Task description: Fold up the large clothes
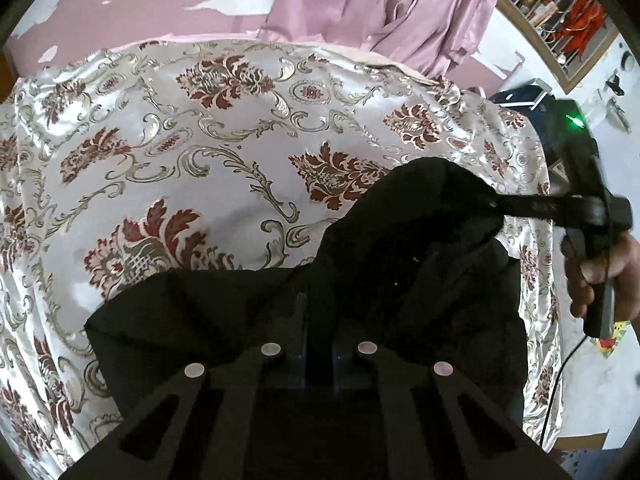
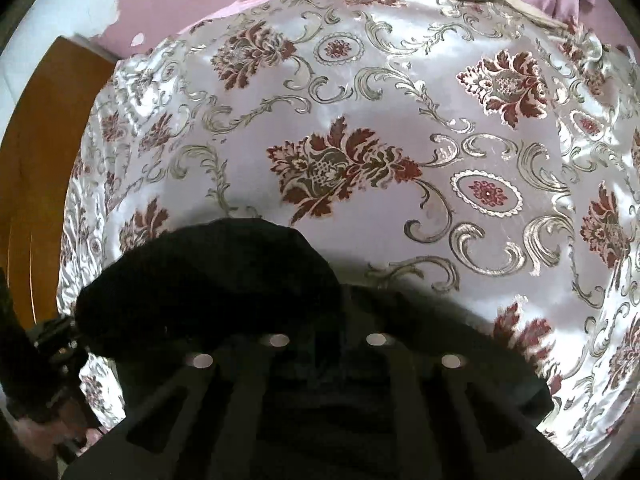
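While my 2 grippers hold it, the black garment (image 1: 360, 280) hangs bunched over the floral cloth (image 1: 180, 140) that covers the surface. My left gripper (image 1: 318, 320) has its fingers pressed together on the near edge of the garment. My right gripper (image 1: 496, 204), seen from the left wrist camera, pinches a raised fold at the garment's right side; in its own view the garment (image 2: 208, 280) hides its fingertips. Pink drapes (image 1: 380, 0) hang behind.
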Demonstrator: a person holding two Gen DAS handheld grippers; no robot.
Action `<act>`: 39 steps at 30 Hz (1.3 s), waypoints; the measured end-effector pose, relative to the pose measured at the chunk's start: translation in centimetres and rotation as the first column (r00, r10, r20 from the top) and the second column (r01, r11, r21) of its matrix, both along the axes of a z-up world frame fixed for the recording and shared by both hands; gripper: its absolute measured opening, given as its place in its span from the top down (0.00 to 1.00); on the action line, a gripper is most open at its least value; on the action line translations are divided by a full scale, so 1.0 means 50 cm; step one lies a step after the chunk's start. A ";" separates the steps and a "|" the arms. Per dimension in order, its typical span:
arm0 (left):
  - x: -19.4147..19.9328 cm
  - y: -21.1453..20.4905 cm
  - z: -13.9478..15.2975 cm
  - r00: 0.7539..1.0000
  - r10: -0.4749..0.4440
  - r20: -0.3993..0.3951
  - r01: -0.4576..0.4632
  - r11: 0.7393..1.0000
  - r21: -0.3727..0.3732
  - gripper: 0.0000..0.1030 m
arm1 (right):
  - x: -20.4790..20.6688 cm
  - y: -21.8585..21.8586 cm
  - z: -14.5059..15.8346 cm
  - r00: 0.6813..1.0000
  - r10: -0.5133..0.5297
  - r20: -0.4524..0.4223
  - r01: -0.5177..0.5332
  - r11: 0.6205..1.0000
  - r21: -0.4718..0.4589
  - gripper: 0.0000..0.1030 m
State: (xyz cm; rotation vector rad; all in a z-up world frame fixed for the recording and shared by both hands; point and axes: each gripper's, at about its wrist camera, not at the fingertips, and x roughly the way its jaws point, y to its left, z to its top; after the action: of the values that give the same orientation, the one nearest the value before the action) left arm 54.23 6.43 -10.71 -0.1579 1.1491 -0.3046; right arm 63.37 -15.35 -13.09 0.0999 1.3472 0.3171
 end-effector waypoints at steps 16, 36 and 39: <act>-0.349 -0.034 -0.096 0.975 -0.060 0.214 0.020 0.982 0.187 0.92 | -0.526 -0.075 -0.038 0.937 -0.026 0.348 0.027 1.000 0.002 0.93; -0.275 -0.085 -0.028 0.972 -0.098 0.215 0.073 0.990 0.123 0.77 | -0.552 -0.053 -0.076 0.931 0.053 0.360 -0.024 0.996 -0.084 0.93; -0.290 -0.091 -0.094 0.980 -0.112 0.166 0.085 0.983 0.161 0.77 | -0.560 -0.056 -0.071 0.940 0.049 0.339 -0.022 0.996 -0.083 0.89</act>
State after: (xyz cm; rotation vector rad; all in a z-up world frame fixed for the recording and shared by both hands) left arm 39.74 1.85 -15.40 0.0605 1.0033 -0.3102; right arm 35.39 -18.16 -16.63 -0.0442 1.0159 0.2963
